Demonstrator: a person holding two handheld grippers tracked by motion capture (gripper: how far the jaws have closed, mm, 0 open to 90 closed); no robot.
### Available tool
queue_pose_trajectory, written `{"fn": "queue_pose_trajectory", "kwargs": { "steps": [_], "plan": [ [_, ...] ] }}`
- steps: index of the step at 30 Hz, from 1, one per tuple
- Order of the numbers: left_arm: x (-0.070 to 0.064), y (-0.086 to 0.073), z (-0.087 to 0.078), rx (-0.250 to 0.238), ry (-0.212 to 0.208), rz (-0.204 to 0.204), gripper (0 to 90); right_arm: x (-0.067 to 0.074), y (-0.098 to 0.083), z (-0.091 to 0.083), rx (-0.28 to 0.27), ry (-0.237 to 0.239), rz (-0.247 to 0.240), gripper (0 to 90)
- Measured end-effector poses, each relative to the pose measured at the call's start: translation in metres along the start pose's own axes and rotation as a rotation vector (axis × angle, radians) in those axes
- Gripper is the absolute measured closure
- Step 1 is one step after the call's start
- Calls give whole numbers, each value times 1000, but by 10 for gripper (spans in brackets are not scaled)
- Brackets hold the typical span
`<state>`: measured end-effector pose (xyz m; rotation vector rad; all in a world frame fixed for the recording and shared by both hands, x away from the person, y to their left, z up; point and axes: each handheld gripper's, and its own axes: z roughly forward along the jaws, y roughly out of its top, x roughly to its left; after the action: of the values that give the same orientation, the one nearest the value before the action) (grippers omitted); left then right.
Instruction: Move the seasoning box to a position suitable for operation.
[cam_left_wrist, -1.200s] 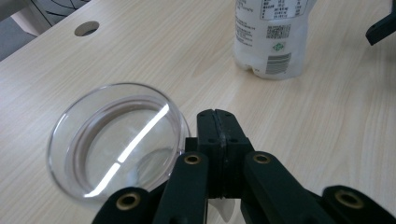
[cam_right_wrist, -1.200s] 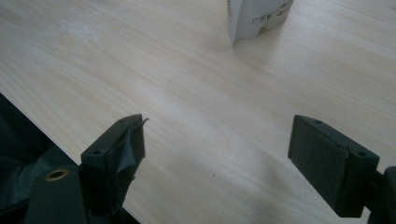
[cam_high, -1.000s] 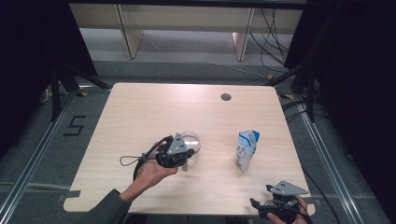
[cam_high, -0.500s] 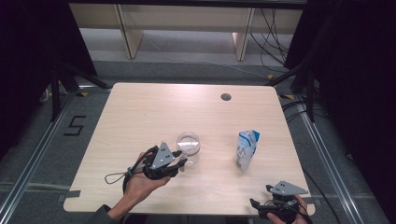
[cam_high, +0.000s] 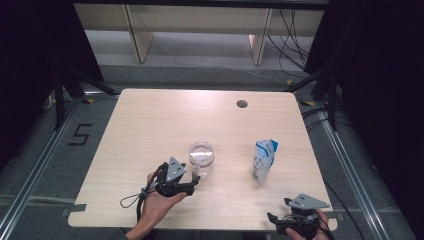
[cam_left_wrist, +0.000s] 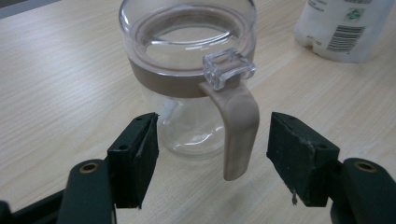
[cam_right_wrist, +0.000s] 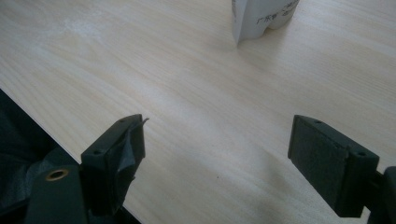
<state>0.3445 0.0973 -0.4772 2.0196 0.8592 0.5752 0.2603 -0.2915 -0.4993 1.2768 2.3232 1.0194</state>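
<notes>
A clear glass mug (cam_high: 201, 156) with a tan band and a tan handle (cam_left_wrist: 238, 126) stands upright on the wooden table (cam_high: 150, 120). A clear lid sits on the mug (cam_left_wrist: 187, 60). My left gripper (cam_high: 192, 177) is just in front of it and its jaws have just been opening. In the left gripper view, my left gripper (cam_left_wrist: 215, 128) is open with the handle between the pads, touching neither. My right gripper (cam_high: 274, 220) rests at the table's front right edge. It stands open (cam_right_wrist: 215, 135) over bare wood.
A white and blue carton (cam_high: 263, 160) stands upright to the right of the mug; the carton (cam_left_wrist: 341, 28) shows beyond the mug and the carton (cam_right_wrist: 261, 16) ahead of my right gripper. A dark cable hole (cam_high: 242, 104) sits near the far edge.
My left gripper has drawn back from the mug toward the front edge, sunk lower, and its jaws have opened off the handle. The mug and the right gripper have stayed put.
</notes>
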Motion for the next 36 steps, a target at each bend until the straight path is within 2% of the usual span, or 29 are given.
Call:
{"fn": "queue_pose_trajectory", "kwargs": {
  "steps": [1, 2, 3, 4, 6, 7, 8, 10, 11, 12, 16, 17, 19, 20, 21, 23, 26, 27, 28, 30, 31, 33, 34, 35, 36],
  "plan": [
    [1, 0, 1, 6, 5, 17, 341, -1, 0, 1, -4, 6, -20, 197],
    [-1, -1, 4, -12, 4, -25, 352, -1, 0, 0, 4, 7, -21, 196],
    [2, 0, 3, 4, 0, 1, 351, -1, 0, 0, 0, 5, -18, 196],
    [3, -1, 3, 3, 0, -4, 356, -1, 0, 1, -4, 10, -12, 196],
    [4, -1, 2, 1, 3, -6, 384, -3, 0, 1, 0, 12, -37, 196],
    [4, -1, 3, -16, 5, -18, 401, -2, 0, 1, 5, 12, -33, 196],
    [6, -2, 1, -4, 14, -13, 421, -3, 0, 1, 5, 11, -34, 195],
    [11, -3, -1, -11, 18, -7, 447, -2, 1, 1, 0, 13, -24, 196],
    [12, -4, 0, -31, 12, -24, 469, -2, 1, 1, 2, 15, -26, 196],
    [15, -4, -2, -13, 18, 2, 481, -3, 0, 1, -4, 5, -51, 196],
    [22, -6, -2, -15, 31, -9, 532, -2, 1, 1, 0, 11, -32, 196],
    [25, -6, -2, -17, 37, 5, 540, -2, 1, 1, 5, 13, -31, 196],
    [28, -7, 0, -33, 53, -16, 564, -3, 0, 2, -2, 7, -51, 196],
    [29, -7, 0, -28, 62, -24, 578, -2, 0, 2, -4, 9, -31, 196],
    [33, -6, 1, -28, 59, -5, 587, -2, 1, 2, 2, 11, -32, 196],
    [33, -5, 3, -36, 61, -20, 602, -2, 1, 2, 5, 9, -35, 197],
    [32, -2, 8, -43, 48, -11, 630, 0, 1, 1, 14, 5, -7, 196],
    [33, -1, 8, -26, 45, 22, 648, -1, 1, 2, 9, 7, -30, 197],
    [31, 0, 10, -40, 42, 5, 670, -2, 1, 2, 4, 15, -33, 197],
    [33, 1, 11, -33, 29, 34, 714, -2, 0, 2, 4, 6, -35, 197],
    [33, 1, 11, -29, 20, 35, 718, -3, 0, 2, 2, 4, -49, 197],
    [34, 0, 10, -47, -3, 11, 723, -2, 1, 2, 1, 13, -32, 197],
    [35, 0, 10, -49, -17, 12, 724, -2, 1, 1, 4, 6, -36, 197],
    [36, 0, 9, -37, -27, 29, 725, -3, 0, 2, 3, 10, -45, 197],
    [34, -1, 9, -51, -28, -7, 726, 0, 0, 1, 16, 7, -9, 197]
  ]
}}
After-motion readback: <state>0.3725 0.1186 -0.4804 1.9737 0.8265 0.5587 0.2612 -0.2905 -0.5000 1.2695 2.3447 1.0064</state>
